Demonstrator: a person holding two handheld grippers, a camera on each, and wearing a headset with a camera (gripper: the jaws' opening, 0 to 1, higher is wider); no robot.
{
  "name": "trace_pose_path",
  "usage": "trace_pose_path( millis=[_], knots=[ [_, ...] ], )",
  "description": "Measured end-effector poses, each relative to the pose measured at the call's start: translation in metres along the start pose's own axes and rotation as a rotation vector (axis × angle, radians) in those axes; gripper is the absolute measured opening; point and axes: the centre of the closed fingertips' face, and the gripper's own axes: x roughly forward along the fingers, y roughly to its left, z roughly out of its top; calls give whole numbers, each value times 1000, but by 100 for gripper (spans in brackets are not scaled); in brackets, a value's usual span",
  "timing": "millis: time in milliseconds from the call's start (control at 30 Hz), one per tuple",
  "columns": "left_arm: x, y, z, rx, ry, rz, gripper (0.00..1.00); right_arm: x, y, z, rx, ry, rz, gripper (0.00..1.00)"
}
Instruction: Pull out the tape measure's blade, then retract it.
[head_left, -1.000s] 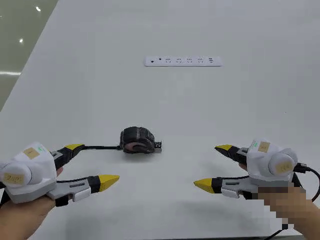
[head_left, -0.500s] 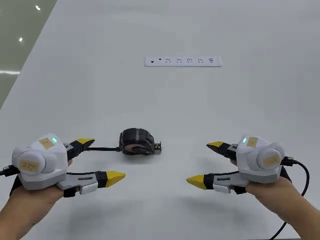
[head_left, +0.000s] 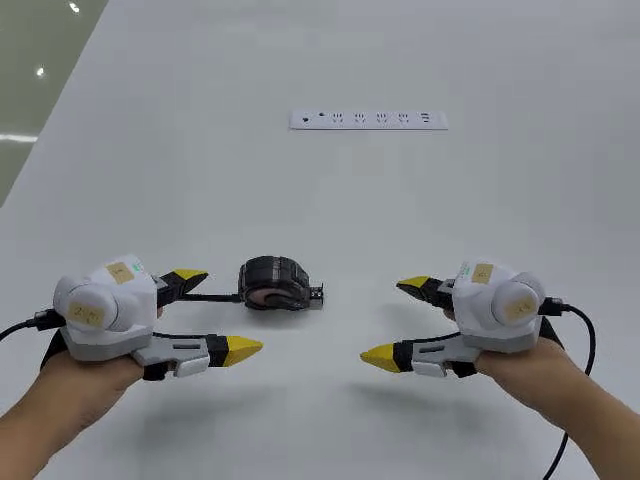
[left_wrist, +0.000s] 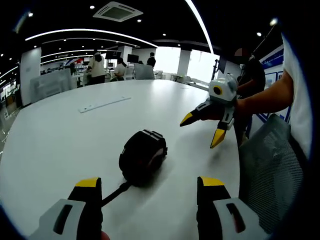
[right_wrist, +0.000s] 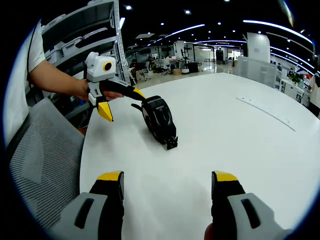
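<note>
The left hand (head_left: 85, 385) holds the left gripper (head_left: 222, 311), and the right hand (head_left: 530, 365) holds the right gripper (head_left: 388, 320). Both grippers point inward, toward each other, with jaws spread wide apart.

The tape measure (head_left: 274, 284) lies on the table (head_left: 420, 210), between the left gripper (head_left: 228, 310) and the right gripper (head_left: 385, 320). The power strip (head_left: 368, 120) lies well behind it.

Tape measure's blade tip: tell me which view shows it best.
Right gripper view: the blade tip faces that camera, close and unblocked. The head view shows it small, side-on. In the left gripper view the tape measure itself hides it.
</note>
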Motion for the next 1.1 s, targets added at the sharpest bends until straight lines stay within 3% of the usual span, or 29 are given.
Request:
trace_pose_path(
  millis=[167, 433, 533, 1100],
  knots=[
    [5, 5, 0, 45, 22, -8, 72, 5, -2, 3, -4, 0, 13, 68],
    [15, 13, 6, 43, 22, -34, 70, 9, -8, 6, -6, 1, 27, 67],
    [20, 16, 4, 59, 40, -41, 70, 11, -9, 6, -6, 3, 29, 67],
    [36, 17, 6, 132, 74, -117, 55, 17, -13, 5, 1, 4, 45, 67]
  ],
)
